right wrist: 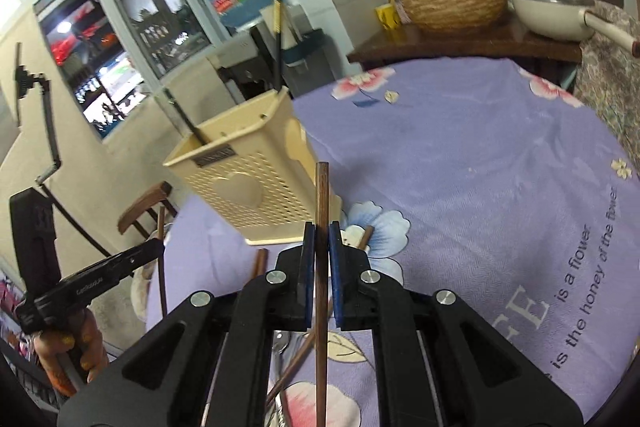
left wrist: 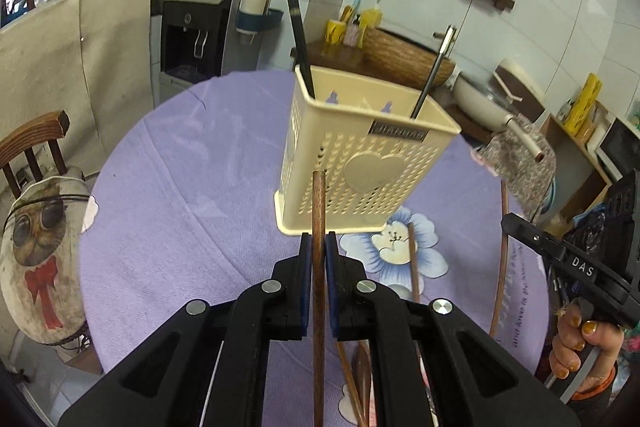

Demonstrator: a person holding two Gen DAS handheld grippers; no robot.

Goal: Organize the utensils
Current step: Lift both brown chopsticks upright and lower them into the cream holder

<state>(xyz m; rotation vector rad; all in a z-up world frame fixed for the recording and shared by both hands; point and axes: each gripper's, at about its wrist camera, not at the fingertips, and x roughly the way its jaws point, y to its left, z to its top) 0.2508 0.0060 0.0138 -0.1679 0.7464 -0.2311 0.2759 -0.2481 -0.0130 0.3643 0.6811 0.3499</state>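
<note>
Holder: a cream perforated utensil holder [left wrist: 362, 163] is standing upright on the purple floral tablecloth [left wrist: 180, 187].
Contents: a black chopstick [left wrist: 299, 43] and a metal-handled utensil [left wrist: 434, 71] are leaning inside it.
Left gripper [left wrist: 319, 247]: it is clamping a brown wooden chopstick [left wrist: 319, 211], tip pointing toward the holder.
Right gripper [right wrist: 322, 239]: it is pinching another wooden chopstick [right wrist: 322, 195] beside the holder.
Loose utensils: more brown chopsticks [left wrist: 414, 267] are lying on the cloth.

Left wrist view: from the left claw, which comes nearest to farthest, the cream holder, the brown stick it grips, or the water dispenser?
1. Brown wooden chopstick, clamped in the left claw.
2. Cream perforated plastic holder, just ahead on the table.
3. Grey water dispenser, far back left.
</note>
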